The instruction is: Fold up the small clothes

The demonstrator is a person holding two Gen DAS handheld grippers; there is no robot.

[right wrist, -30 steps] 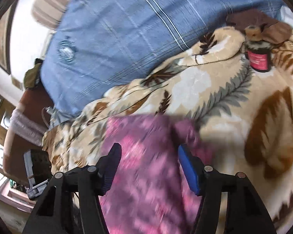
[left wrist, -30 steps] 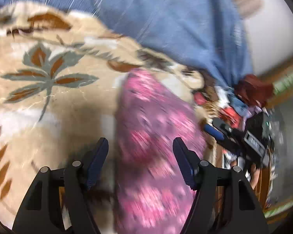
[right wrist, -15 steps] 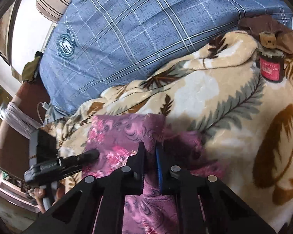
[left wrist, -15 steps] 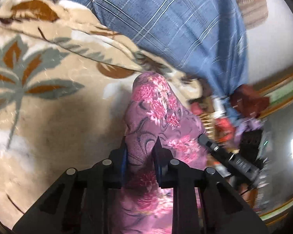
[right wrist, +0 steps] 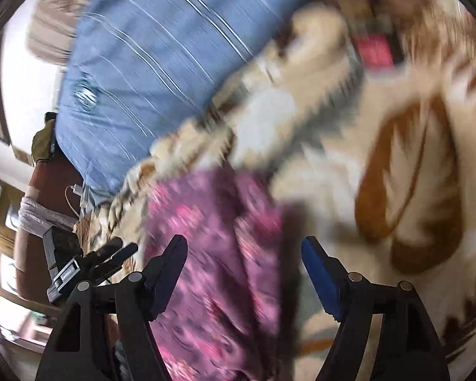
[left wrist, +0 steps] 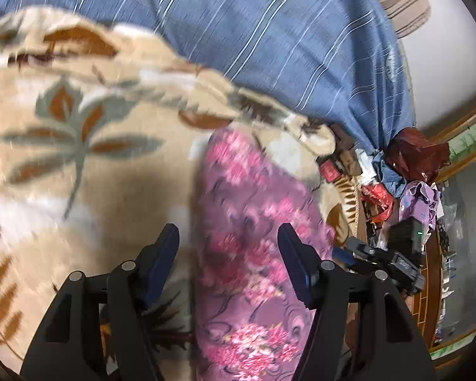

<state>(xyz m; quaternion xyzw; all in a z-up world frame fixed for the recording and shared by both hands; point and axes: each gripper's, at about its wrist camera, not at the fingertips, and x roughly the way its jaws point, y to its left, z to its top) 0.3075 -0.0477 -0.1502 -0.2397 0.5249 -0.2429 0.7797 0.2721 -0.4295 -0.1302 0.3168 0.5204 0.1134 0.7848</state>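
Observation:
A purple garment with pink flowers (left wrist: 250,238) lies as a long strip on a beige leaf-patterned blanket (left wrist: 79,158). My left gripper (left wrist: 228,263) is open, its fingers on either side of the garment's left edge, holding nothing. In the right wrist view the same garment (right wrist: 212,254) lies folded on the blanket (right wrist: 380,174). My right gripper (right wrist: 244,273) is open above the garment's right edge and holds nothing. Both views are blurred by motion.
A large blue striped pillow (left wrist: 285,31) lies behind the blanket and also shows in the right wrist view (right wrist: 149,63). A red-labelled jar (right wrist: 374,50) stands on the blanket at the back right. Clutter and clothes (left wrist: 412,171) sit past the bed's right edge.
Half a second ago both grippers were shut on the garment. Now both have opened, let it go and drawn back a little; the garment lies on the blanket.

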